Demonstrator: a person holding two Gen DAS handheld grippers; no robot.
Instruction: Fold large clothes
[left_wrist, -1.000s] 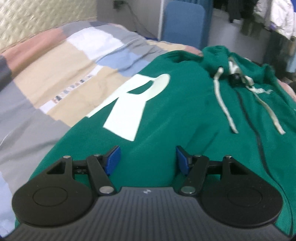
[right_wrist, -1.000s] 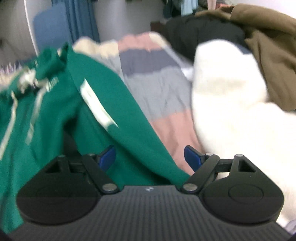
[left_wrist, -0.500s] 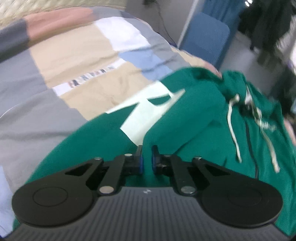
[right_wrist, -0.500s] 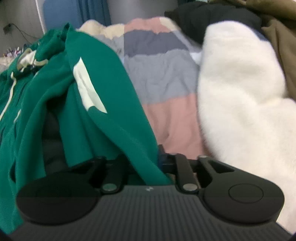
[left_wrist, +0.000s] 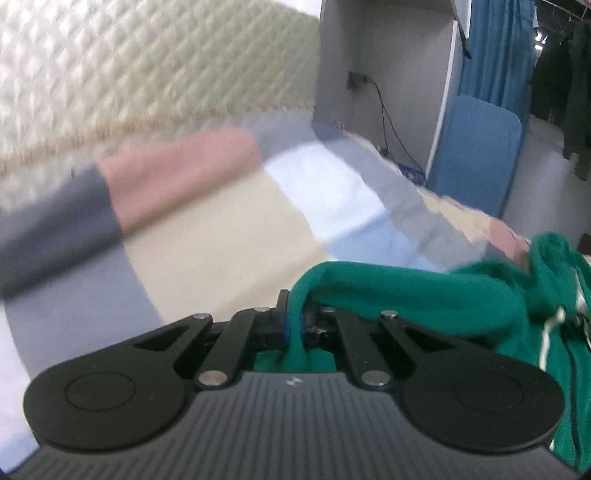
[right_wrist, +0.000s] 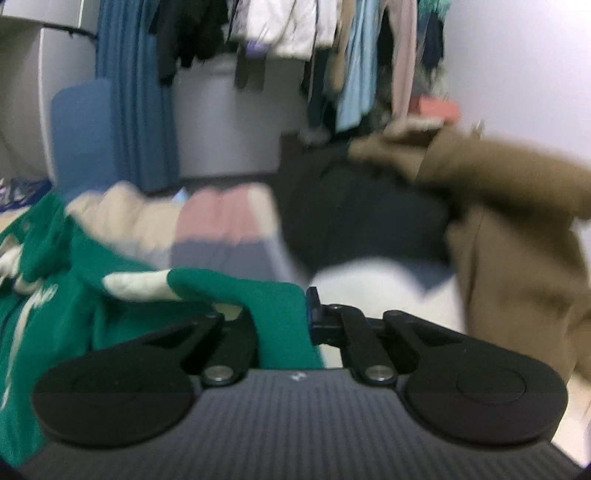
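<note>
The left gripper (left_wrist: 293, 325) has its jaws pressed together on a fold of the green hoodie (left_wrist: 424, 299), and the right gripper (right_wrist: 284, 325) pinches another part of it – the cloth bunches thickly between those jaws. Both sets of jaws have just closed on the fabric. In the left view the hoodie trails off to the right, toward its hood and white cords (left_wrist: 550, 332); in the right view it trails off to the left. So the hoodie hangs between the two hands, its long side running from one to the other, over the patchwork bed cover (left_wrist: 229, 229). A white fluffy garment (right_wrist: 388, 291) and a brown coat (right_wrist: 517, 206) lie beside it on the right – the fold should probably stay clear of them.
</note>
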